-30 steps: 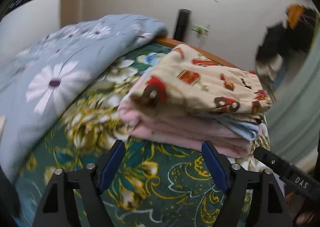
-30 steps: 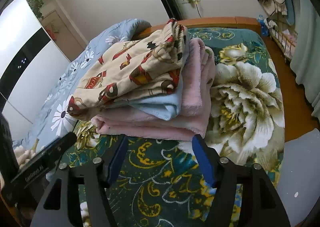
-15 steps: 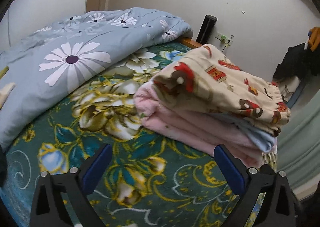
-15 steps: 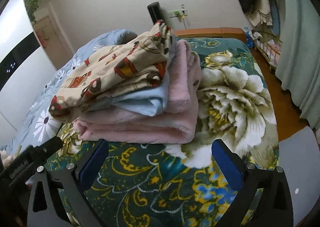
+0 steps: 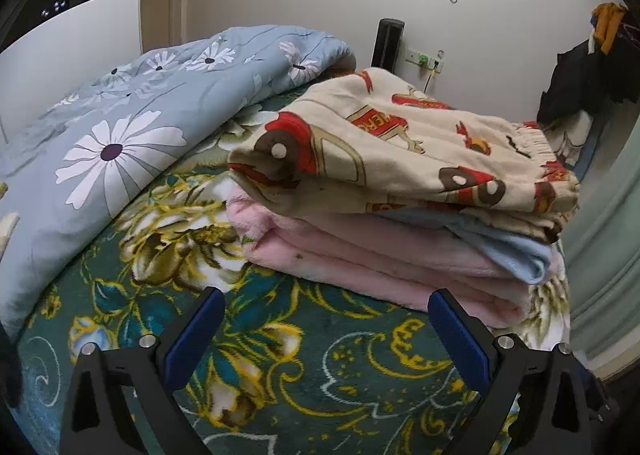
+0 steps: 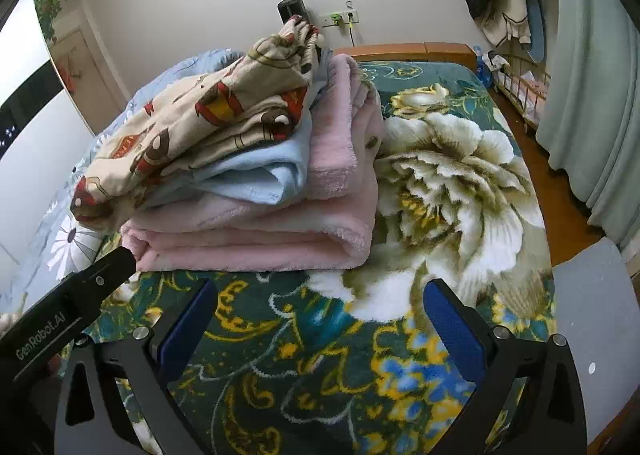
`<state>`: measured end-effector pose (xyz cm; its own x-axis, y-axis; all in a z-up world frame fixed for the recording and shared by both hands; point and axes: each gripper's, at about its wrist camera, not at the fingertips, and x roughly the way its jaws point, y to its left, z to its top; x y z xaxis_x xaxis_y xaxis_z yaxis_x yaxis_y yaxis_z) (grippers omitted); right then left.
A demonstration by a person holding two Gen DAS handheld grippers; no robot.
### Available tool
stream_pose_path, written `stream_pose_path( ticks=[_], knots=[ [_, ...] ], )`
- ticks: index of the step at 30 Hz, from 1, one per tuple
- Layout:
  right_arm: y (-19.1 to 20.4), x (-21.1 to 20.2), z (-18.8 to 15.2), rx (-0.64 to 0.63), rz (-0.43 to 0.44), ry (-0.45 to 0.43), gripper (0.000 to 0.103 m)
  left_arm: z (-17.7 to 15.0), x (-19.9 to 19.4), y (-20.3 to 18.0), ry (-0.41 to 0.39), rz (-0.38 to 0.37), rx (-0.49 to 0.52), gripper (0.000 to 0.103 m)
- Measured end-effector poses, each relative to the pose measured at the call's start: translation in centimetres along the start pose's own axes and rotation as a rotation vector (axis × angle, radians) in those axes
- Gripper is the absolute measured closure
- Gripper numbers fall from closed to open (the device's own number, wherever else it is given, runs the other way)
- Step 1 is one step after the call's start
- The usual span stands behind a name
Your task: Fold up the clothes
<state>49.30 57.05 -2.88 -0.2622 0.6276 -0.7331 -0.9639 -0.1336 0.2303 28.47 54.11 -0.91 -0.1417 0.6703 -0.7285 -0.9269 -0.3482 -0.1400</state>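
- Three folded things sit in one pile (image 5: 400,215) on the green flowery bed cover (image 5: 280,355).
- On top is a cream piece with red cars (image 5: 400,147). Under it is a light blue piece (image 6: 256,175). At the bottom is a thick pink piece (image 6: 260,243).
- My left gripper (image 5: 326,329) is wide open and holds nothing. It hangs over the bed cover, just in front of the pile.
- My right gripper (image 6: 320,317) is wide open too, and holds nothing. It is near the pile and does not touch it.
- I think the folding is nearly all done, since I see no loose clothes waiting.
- Only the top piece looks a bit messy at one end, so maybe it needs a little pat.
- A blue daisy quilt (image 5: 120,127) lies beside the pile.
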Motion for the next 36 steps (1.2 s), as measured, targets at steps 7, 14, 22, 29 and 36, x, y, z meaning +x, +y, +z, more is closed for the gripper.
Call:
stream_pose_path(
  ticks=[7,14,22,29,36],
  knots=[
    [0.7,0.0,0.6,-0.062,-0.024,-0.012,0.0,0.2,-0.3,-0.4,-0.02,0.014,0.026,0.0],
    [1.0,0.0,1.3,-0.116,-0.07,-0.013,0.0,0.4,-0.4,-0.1,-0.028,0.051,0.045,0.0],
    [0.2,0.7,1.9,-0.12,-0.094,0.029,0.0,0.2,0.4,0.8,0.016,0.037,0.024,0.0],
    [0.2,1.1,2.0,-0.145,-0.093,0.042,0.0,-0.2,0.6,-0.3,0.019,0.058,0.084,0.0],
    [0.5,1.2,2.0,-0.16,-0.098,0.041,0.0,-0.4,0.6,-1.0,0.012,0.096,0.145,0.0]
  ],
)
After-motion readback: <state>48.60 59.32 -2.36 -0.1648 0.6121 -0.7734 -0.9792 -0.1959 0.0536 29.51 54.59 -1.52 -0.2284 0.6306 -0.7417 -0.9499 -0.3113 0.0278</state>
